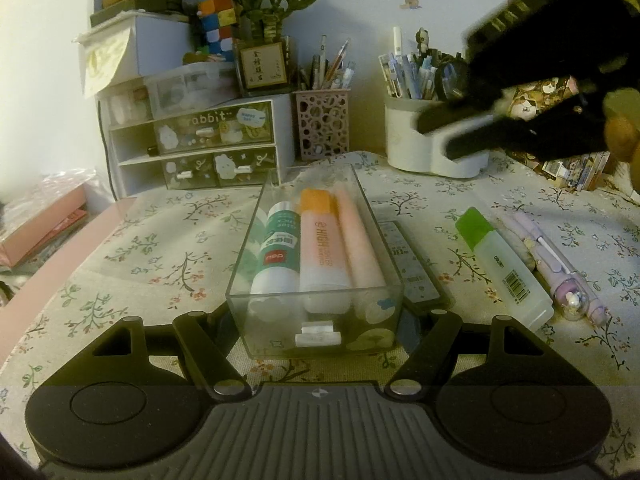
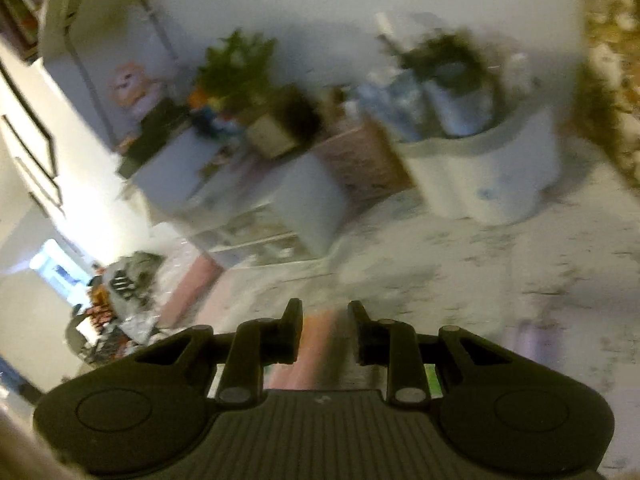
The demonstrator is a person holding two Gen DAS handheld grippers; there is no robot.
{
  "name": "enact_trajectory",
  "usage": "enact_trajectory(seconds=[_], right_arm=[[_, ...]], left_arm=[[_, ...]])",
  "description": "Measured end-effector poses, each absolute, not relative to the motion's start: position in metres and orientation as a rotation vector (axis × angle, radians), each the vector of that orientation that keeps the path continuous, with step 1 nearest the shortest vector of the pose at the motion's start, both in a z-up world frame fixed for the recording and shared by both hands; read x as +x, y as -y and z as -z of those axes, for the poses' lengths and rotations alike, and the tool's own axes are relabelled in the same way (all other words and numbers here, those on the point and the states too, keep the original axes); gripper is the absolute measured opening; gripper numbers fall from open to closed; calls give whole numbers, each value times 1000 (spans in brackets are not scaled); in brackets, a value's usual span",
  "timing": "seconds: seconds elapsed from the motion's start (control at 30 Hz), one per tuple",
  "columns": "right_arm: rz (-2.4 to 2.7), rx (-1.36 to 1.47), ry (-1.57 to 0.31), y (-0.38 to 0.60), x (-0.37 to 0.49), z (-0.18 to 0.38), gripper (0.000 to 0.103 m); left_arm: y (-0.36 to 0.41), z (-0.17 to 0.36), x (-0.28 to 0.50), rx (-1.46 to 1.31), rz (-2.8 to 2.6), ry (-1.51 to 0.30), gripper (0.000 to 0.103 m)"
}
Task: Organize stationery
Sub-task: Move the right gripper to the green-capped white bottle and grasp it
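Note:
A clear plastic drawer [image 1: 256, 240] lies on the floral tablecloth and holds a green-and-white glue stick [image 1: 276, 256], an orange-capped highlighter [image 1: 320, 248] and a pink one [image 1: 360, 248]. My left gripper [image 1: 316, 320] is spread wide around the drawer's near end, apparently touching its sides. A green-capped highlighter [image 1: 504, 268] and a purple pen [image 1: 560, 276] lie to the right of the drawer. My right gripper [image 1: 444, 136] hangs in the air at the upper right, open and empty. In the blurred right wrist view its fingers [image 2: 294, 332] stand apart above the drawer.
A dark flat case [image 1: 412, 268] lies against the drawer's right side. At the back stand a white drawer unit [image 1: 200, 140], a pink pen cup [image 1: 322, 124] and a white pen holder [image 1: 432, 148]. Pink books [image 1: 44, 228] lie at the left.

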State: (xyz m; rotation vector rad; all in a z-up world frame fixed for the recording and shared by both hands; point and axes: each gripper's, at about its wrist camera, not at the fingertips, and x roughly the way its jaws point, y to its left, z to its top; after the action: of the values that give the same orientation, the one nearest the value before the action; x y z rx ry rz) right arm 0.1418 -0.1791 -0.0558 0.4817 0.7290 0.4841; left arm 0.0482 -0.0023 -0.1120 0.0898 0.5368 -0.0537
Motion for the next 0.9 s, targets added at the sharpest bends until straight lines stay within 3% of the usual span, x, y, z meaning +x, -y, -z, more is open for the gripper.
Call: enact_trajectory(seconds=[0.37, 0.9], right_arm=[[-310, 244, -861, 186, 122, 73, 29], [-320, 158, -918, 172, 117, 77, 30]], left_arm=[[2, 112, 48, 90, 54, -537, 73], [2, 112, 48, 90, 54, -537, 73]])
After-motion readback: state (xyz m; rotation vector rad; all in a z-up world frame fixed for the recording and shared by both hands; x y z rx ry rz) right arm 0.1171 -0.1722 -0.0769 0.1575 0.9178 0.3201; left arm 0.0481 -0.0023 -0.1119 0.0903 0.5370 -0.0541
